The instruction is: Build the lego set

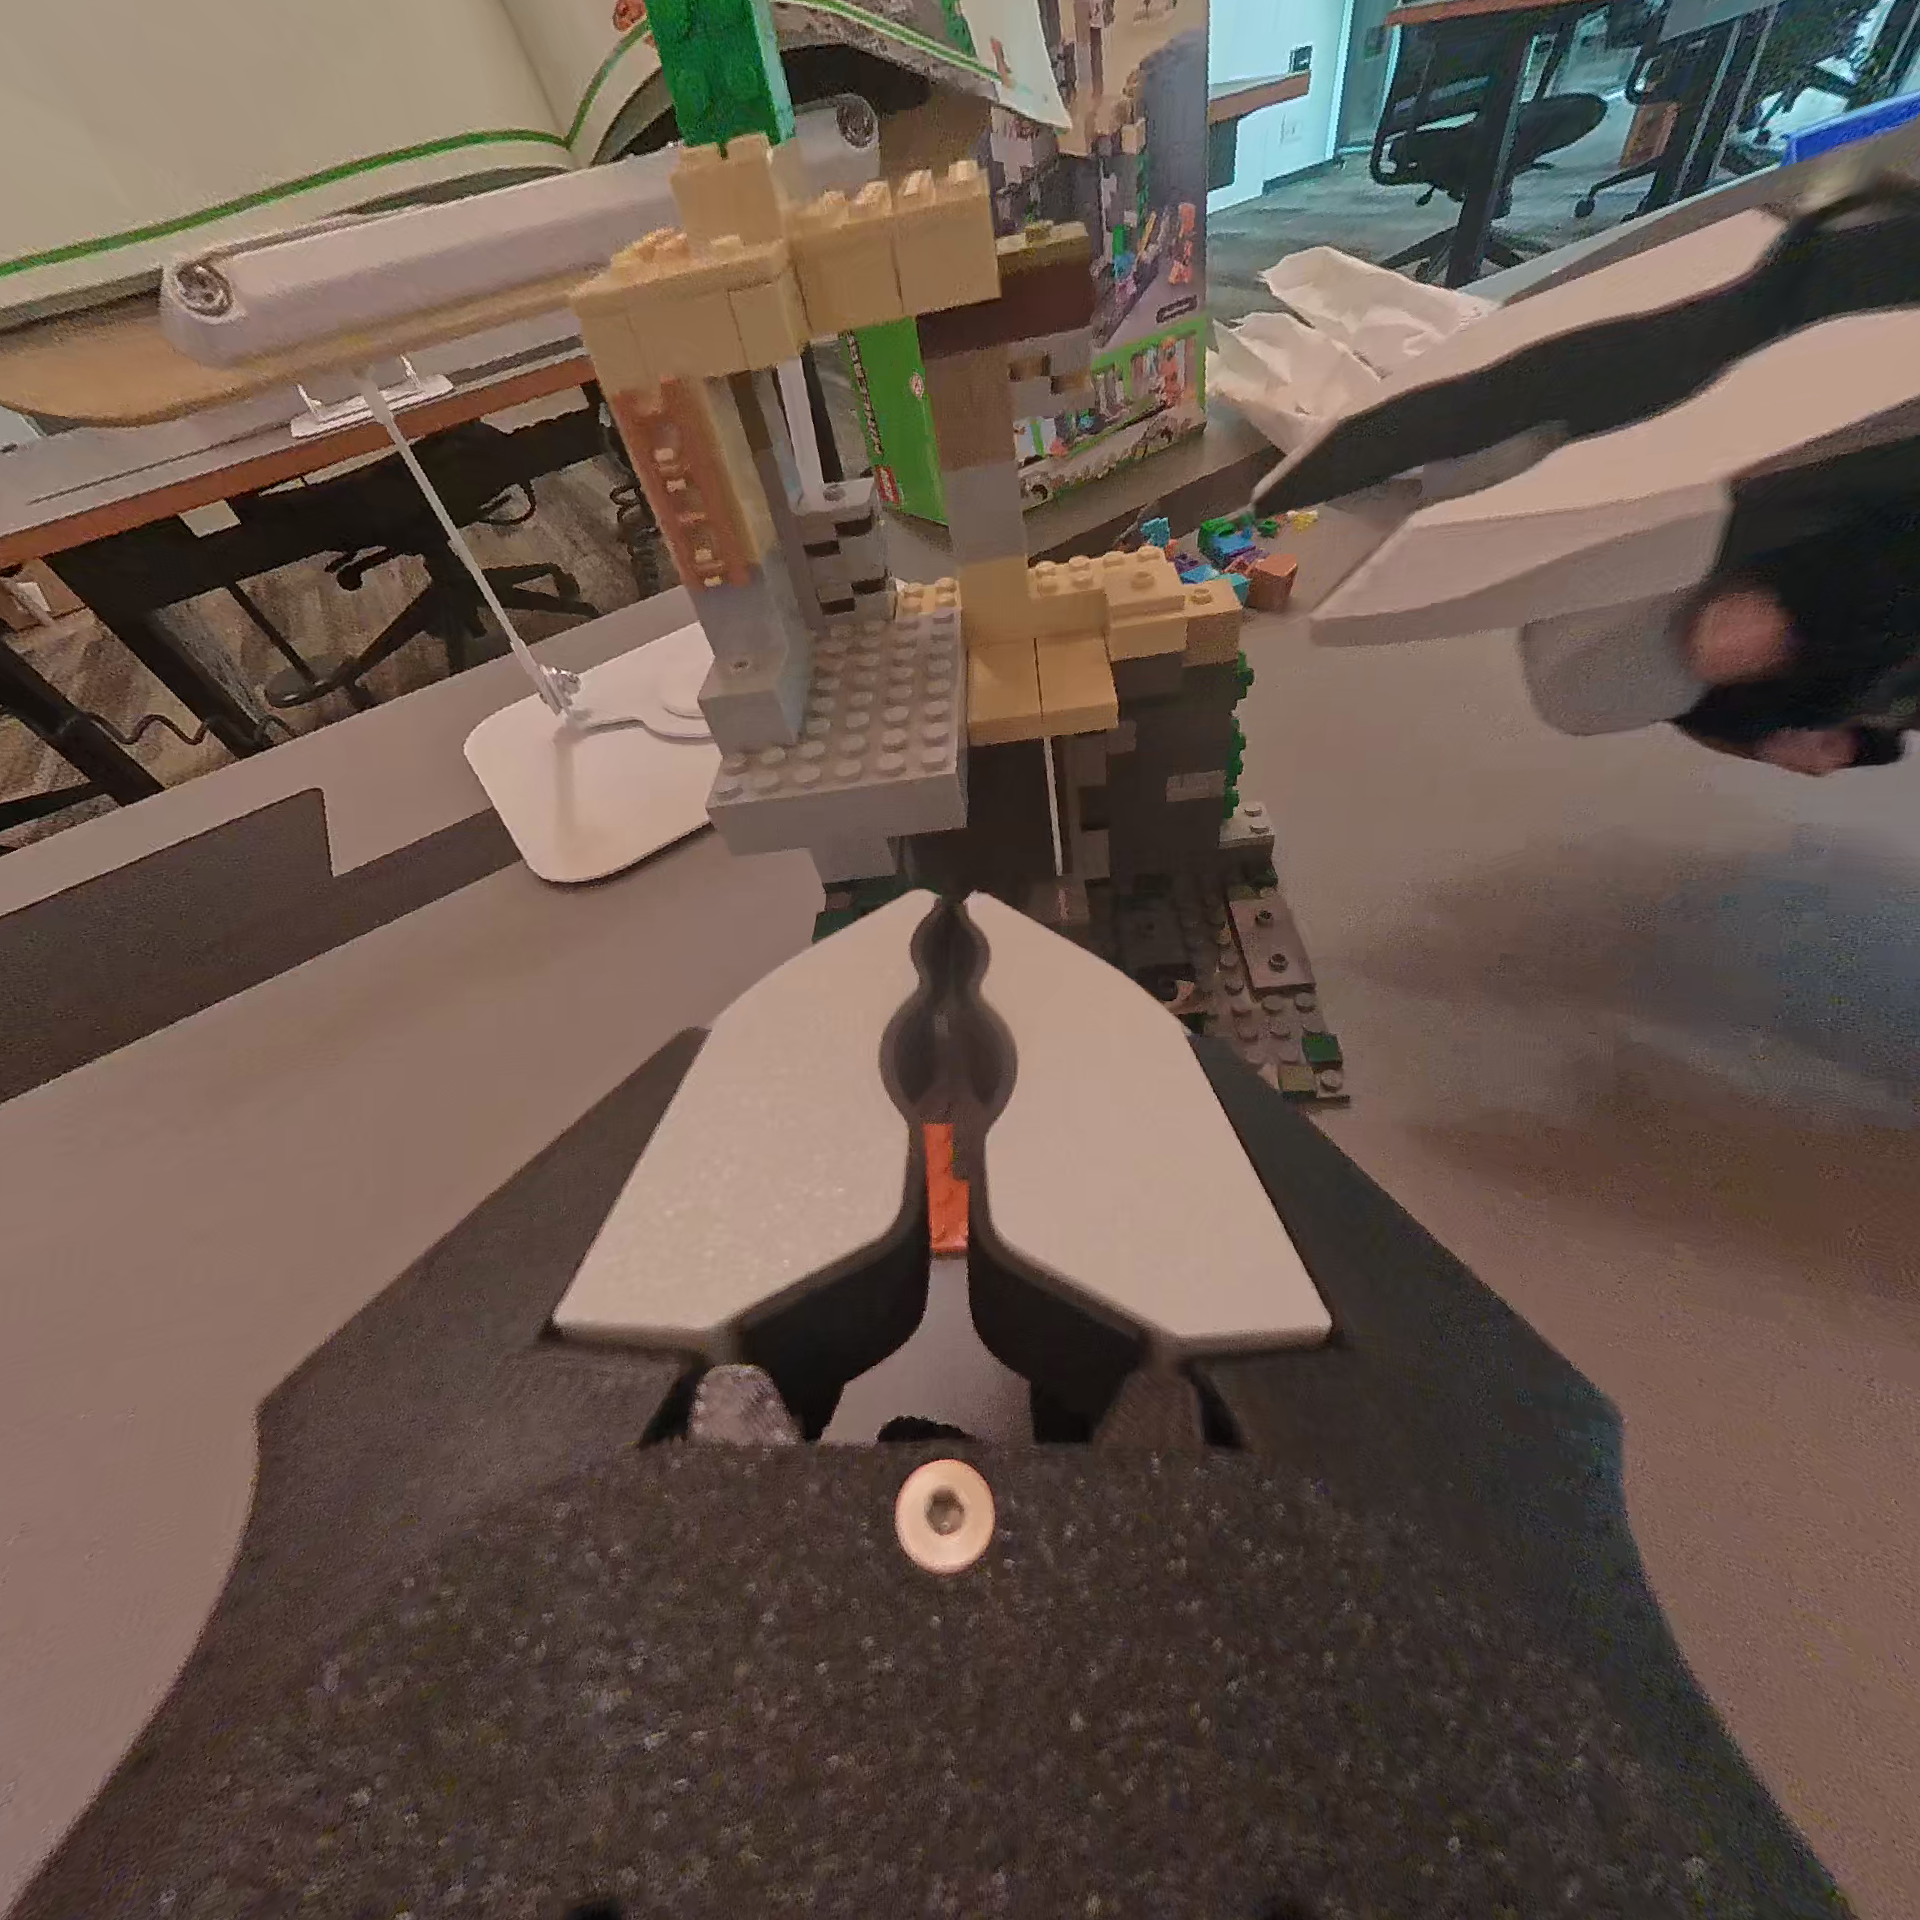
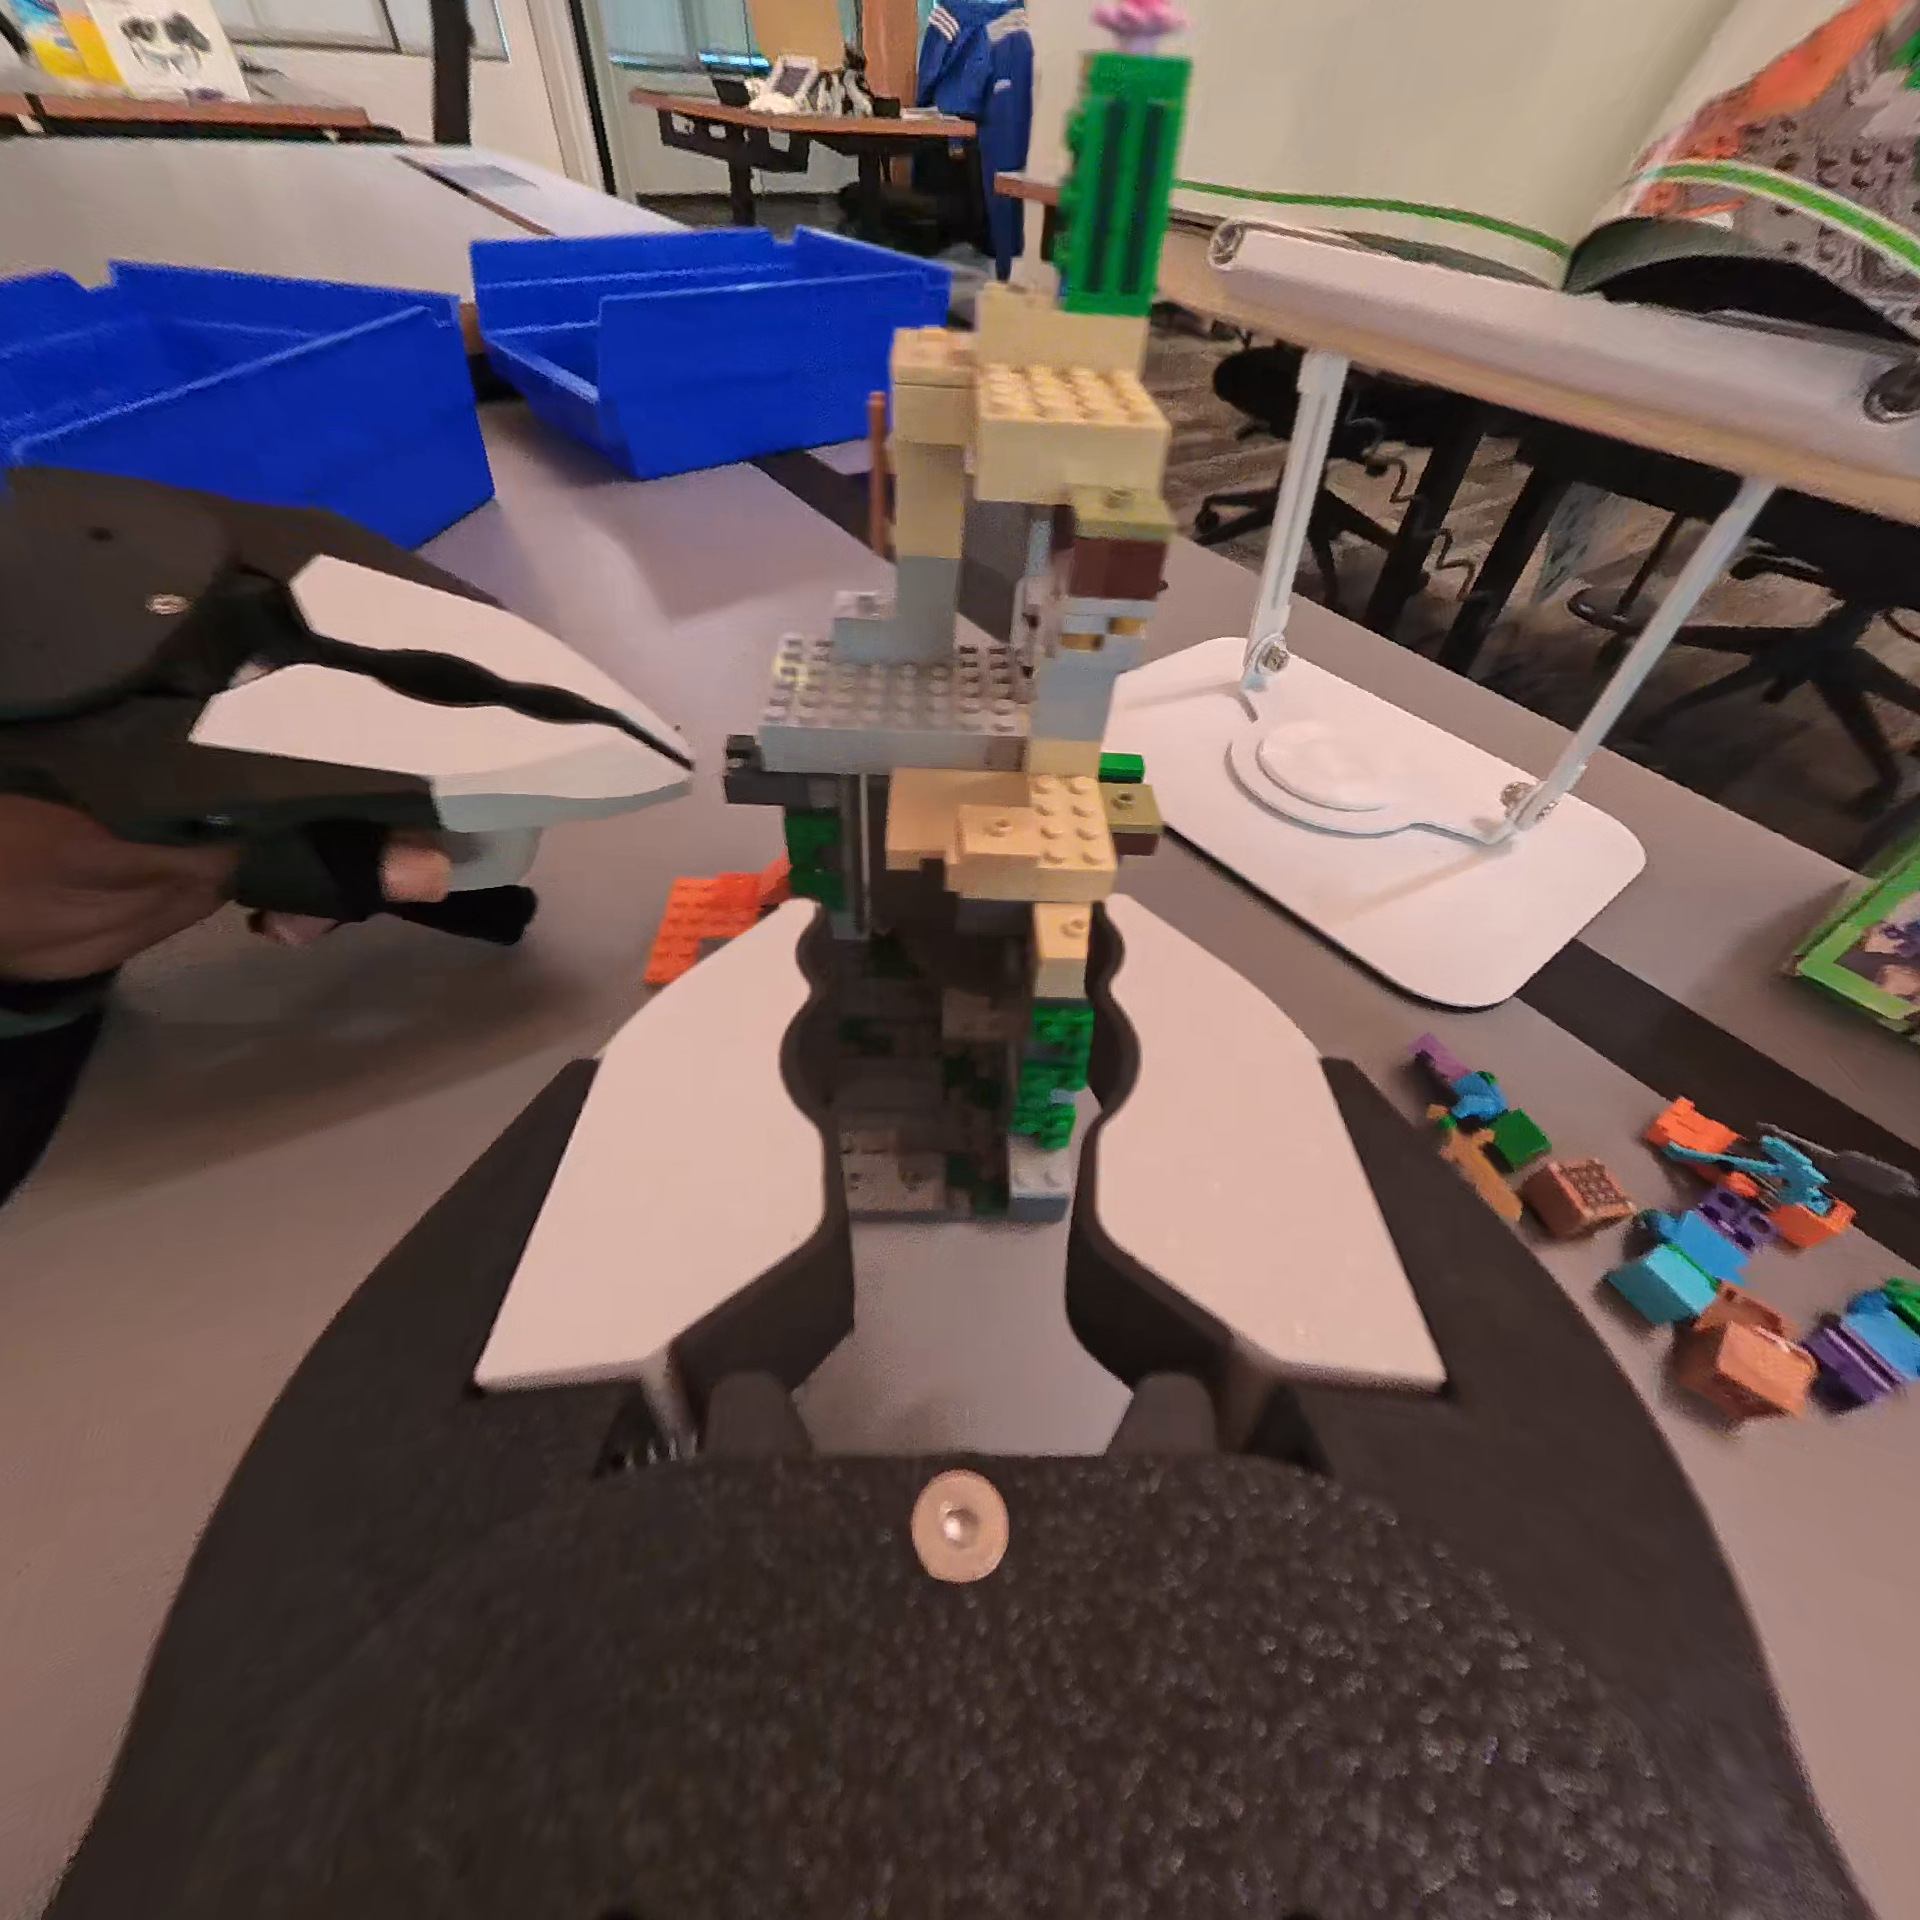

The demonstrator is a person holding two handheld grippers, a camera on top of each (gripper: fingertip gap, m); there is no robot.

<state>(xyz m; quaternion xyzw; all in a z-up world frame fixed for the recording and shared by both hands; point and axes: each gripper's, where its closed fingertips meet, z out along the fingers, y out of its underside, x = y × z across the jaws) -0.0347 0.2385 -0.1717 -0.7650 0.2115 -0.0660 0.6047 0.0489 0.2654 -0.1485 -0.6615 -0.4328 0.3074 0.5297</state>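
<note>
A tall lego tower [image 1: 862, 717] of tan, grey, dark and green bricks stands on the grey table, with a grey studded plate at mid height and a green column on top. It also shows in the right wrist view [image 2: 894, 707]. My left gripper [image 1: 951, 909] is shut, its tips just in front of the tower's lower part; from the right wrist view [image 2: 681, 758] it sits left of the grey plate. An orange piece [image 1: 945, 1195] shows through its finger gap; I cannot tell if it is held. My right gripper [image 2: 961, 925] is open, with the tower base between its fingers in that view; in the left wrist view [image 1: 1288, 556] it hovers right of the tower.
Orange plates [image 2: 696, 925] lie left of the tower base. Loose coloured pieces [image 2: 1714, 1247] lie at the right. A white stand base [image 2: 1382, 831] holds an open booklet [image 2: 1766, 156] behind the tower. Two blue bins [image 2: 707, 343] stand at the back left. The set's box [image 1: 1101, 312] stands behind. One gripper's finger ends stand about 10 cm off the other's.
</note>
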